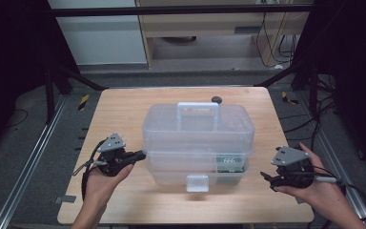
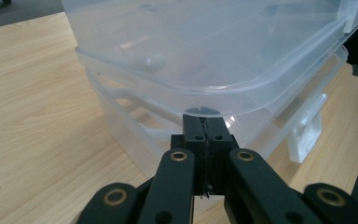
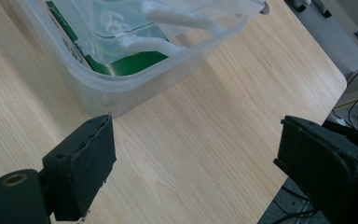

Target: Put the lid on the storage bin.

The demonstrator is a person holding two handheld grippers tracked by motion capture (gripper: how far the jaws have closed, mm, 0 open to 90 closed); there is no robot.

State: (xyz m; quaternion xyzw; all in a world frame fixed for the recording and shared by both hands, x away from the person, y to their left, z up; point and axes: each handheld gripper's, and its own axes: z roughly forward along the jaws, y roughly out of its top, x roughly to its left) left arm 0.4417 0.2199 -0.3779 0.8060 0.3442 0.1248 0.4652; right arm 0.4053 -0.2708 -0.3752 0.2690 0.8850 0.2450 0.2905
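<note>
A clear plastic storage box [image 1: 198, 129] with a top handle [image 1: 198, 109] and a white front latch [image 1: 197, 182] stands mid-table. Something green [image 1: 229, 163] lies in its lower right part. My left gripper [image 1: 142, 154] is shut with nothing between its jaws, and its tips rest at the box's left side. In the left gripper view the closed tips [image 2: 204, 123] sit just under the rim of the lid of the box [image 2: 205, 42]. My right gripper [image 1: 266, 180] stands open to the right of the box. The right gripper view has those jaws [image 3: 196, 149] wide apart over bare wood, near the box corner [image 3: 121, 88].
The wooden table [image 1: 124, 109] has bare room on both sides of the box. A small dark round thing [image 1: 216, 99] lies just behind the box. Black frame posts and cables stand beyond the table's right edge [image 1: 290, 157].
</note>
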